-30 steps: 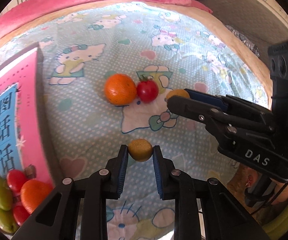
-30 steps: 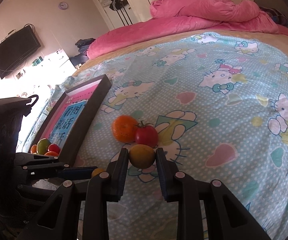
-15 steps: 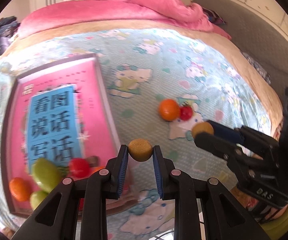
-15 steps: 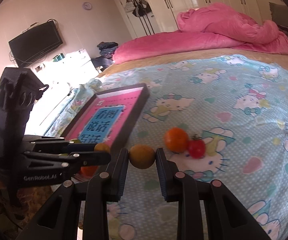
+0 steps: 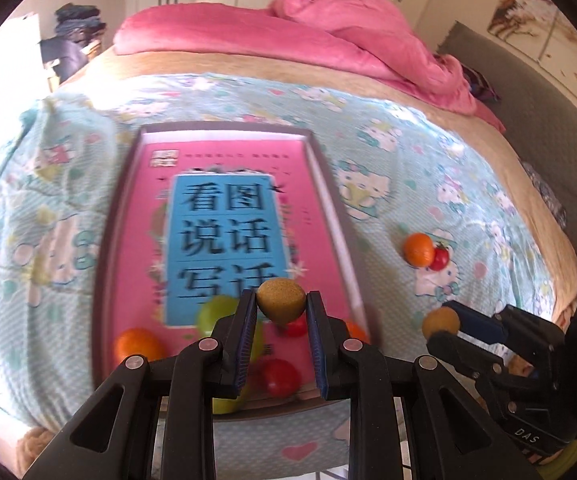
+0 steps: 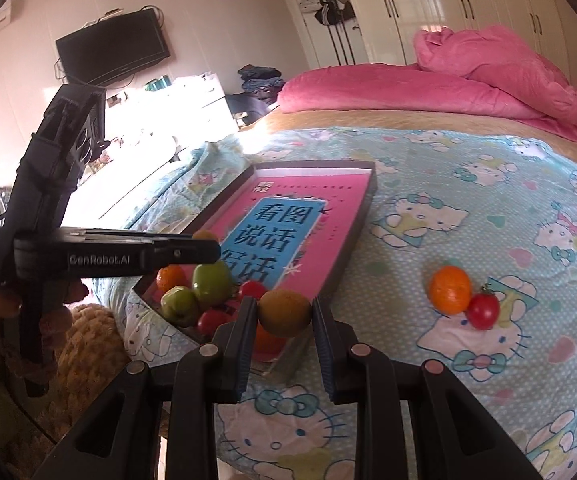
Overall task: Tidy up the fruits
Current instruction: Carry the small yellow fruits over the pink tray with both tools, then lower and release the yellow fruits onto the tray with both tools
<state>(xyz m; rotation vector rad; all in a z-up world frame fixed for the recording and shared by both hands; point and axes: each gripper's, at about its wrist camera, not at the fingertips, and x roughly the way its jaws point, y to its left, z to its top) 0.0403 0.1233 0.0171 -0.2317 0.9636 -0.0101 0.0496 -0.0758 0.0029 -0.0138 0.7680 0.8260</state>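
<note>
**Both grippers loaded over the tray end**

Right now much of the fruit pile is hard to read: in the left wrist view the near end of the tray (image 5: pixel 330 184) is blurred, and the black fingers cover parts of the green fruit (image 5: pixel 218 312) and the red tomatoes (image 5: pixel 282 376) lying there. An orange fruit (image 5: pixel 138 344) sits at the tray's near left corner, soft-edged. From the right wrist view the same heap is partly behind the left gripper's arm and the right gripper's own fingers.

Left gripper (image 5: pixel 281 312): jaws closed down tight on a small brownish-yellow fruit (image 5: pixel 281 305), pinched between the blue pads, hanging above the tray's near end. Right gripper (image 6: pixel 284 314): jaws likewise clamped on a yellowish round fruit (image 6: pixel 284 313), held near the tray's near right corner; whether it is over the tray or just beside it, I cannot tell.

Out on the cartoon-cat bedsheet (image 6: pixel 488 184), an orange (image 6: pixel 449 289) and a red tomato (image 6: pixel 482 311) lie touching each other, well apart from the tray.

Writing: the pink book cover lining the tray shows a blue panel with 看图说话写话. "GenRobot.AI" runs along the left gripper's side, and "DAS" shows on the right gripper's body.
</note>
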